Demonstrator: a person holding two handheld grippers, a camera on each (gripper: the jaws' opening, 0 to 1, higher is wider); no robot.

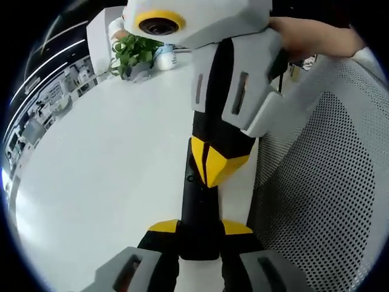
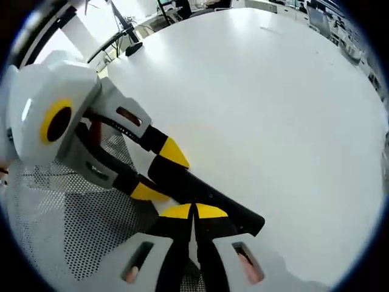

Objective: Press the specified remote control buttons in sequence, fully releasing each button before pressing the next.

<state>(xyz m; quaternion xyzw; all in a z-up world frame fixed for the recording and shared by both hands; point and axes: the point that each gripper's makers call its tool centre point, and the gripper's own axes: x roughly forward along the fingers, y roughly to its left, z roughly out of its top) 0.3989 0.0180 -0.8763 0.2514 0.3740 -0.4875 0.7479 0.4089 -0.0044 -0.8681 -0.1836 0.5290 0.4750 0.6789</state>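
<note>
Jaws of left gripper clamp one end of black remote; right gripper jaws closed together, tips pressing on remote's top. Remote sits at white table edge, beside mesh chair. Potted plant far back.

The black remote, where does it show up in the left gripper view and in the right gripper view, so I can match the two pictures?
Left gripper view: the black remote runs up the lower centre, gripped at its near end by the left gripper, the right gripper pressing its far part.
Right gripper view: the remote lies diagonally at lower centre, the right gripper on it.
Shared landmark: the white table.
</note>
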